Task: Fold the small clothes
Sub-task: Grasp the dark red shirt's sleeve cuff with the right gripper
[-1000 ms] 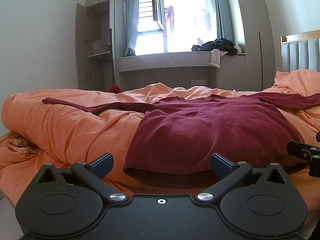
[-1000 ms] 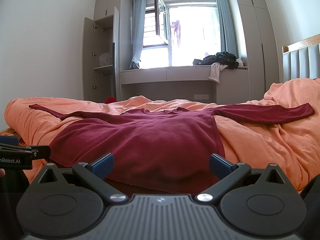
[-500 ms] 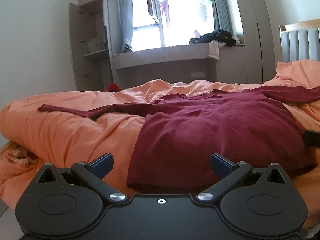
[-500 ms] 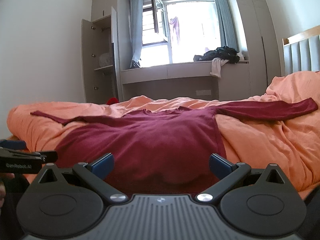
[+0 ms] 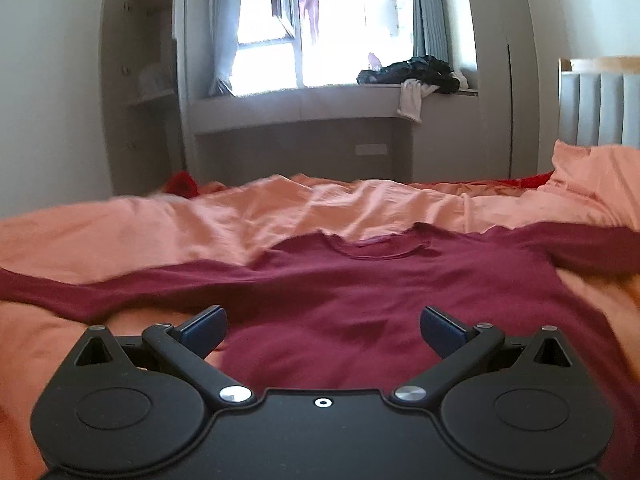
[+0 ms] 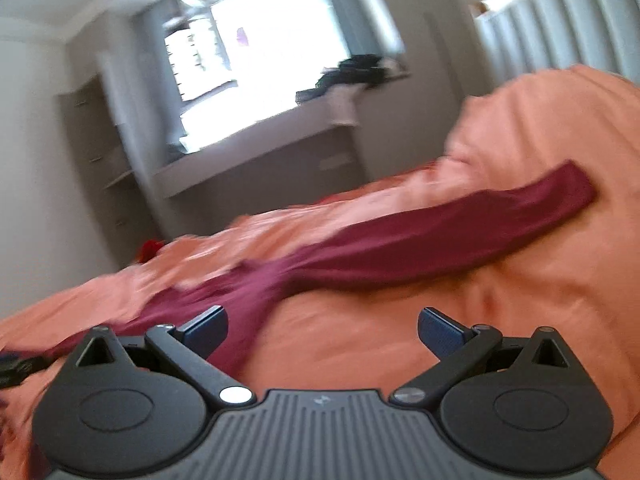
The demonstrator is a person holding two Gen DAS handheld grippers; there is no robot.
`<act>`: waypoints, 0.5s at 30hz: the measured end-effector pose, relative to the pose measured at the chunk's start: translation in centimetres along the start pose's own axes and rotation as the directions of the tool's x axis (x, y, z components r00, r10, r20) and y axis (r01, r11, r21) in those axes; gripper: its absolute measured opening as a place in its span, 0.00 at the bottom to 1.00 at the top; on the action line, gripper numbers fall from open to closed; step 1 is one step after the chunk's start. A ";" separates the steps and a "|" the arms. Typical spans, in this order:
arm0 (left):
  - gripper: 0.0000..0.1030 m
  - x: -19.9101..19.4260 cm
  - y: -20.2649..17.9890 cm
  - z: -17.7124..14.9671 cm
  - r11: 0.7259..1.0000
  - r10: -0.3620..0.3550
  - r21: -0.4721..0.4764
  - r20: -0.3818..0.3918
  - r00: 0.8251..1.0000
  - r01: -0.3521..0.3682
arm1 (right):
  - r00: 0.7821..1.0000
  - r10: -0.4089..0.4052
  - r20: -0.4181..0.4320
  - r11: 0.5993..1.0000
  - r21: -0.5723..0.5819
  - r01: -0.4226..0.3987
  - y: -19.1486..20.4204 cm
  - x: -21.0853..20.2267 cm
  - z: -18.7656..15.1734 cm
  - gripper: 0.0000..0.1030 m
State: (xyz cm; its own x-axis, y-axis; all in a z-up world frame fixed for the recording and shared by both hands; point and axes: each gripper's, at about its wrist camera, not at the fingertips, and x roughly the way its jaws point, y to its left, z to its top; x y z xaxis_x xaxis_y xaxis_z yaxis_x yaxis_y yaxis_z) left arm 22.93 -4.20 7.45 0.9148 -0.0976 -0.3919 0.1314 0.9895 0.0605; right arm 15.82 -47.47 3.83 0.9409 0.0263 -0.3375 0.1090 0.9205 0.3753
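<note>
A dark red long-sleeved shirt (image 5: 360, 300) lies flat on the orange duvet (image 5: 160, 224), neck away from me, sleeves spread to both sides. My left gripper (image 5: 323, 330) is open and empty, over the shirt's body near its left side. My right gripper (image 6: 322, 330) is open and empty, tilted, over bare duvet just right of the shirt's body; the right sleeve (image 6: 460, 232) stretches away ahead of it to the upper right. The right wrist view is blurred.
A window bench (image 5: 304, 100) with a pile of dark and white clothes (image 5: 416, 76) runs along the far wall. An open wardrobe (image 5: 140, 92) stands at the left. A padded headboard (image 5: 600, 108) is at the right. A red item (image 5: 182, 184) lies beyond the bed.
Both grippers have moved forward over the bed. The left one now hangs over the shirt's body. The right one has swung right and tilted toward the right sleeve.
</note>
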 end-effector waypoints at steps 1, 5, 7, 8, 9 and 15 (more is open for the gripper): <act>1.00 1.2 -0.4 0.1 1.000 -0.013 -0.018 -0.008 1.000 0.013 | 0.999 -0.042 0.002 0.999 -0.010 0.042 -1.3 0.9 0.7 1.00; 1.00 5.0 -1.8 -0.4 0.997 -0.046 -0.069 -0.041 0.998 0.043 | 0.954 -0.295 0.041 0.955 -0.021 0.296 -6.7 4.7 3.4 1.00; 1.00 6.2 -2.1 -0.9 0.996 -0.054 -0.080 -0.056 0.997 0.049 | 0.918 -0.396 0.030 0.918 0.024 0.396 -9.5 6.7 4.3 1.00; 1.00 6.7 -2.1 -1.1 0.996 -0.054 -0.077 -0.063 0.997 0.049 | 0.900 -0.434 0.031 0.900 0.041 0.433 -10.9 7.5 4.7 1.00; 1.00 7.0 -2.2 -1.4 0.996 -0.052 -0.069 -0.066 0.996 0.047 | 0.885 -0.464 0.034 0.885 0.054 0.462 -12.2 8.2 5.1 1.00; 1.00 8.2 -1.8 -2.3 0.996 -0.050 -0.081 -0.086 0.995 0.043 | 0.827 -0.557 0.072 0.824 0.175 0.540 -16.8 10.4 6.2 0.93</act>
State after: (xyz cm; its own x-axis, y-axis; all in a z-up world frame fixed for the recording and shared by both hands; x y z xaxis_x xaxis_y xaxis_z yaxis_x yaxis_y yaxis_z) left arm 29.32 -6.51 2.00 0.8708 -0.1369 -0.4722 0.1392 0.9898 -0.0304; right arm 25.76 -65.11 -0.60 0.7407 -0.5191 -0.4265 0.6534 0.7042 0.2777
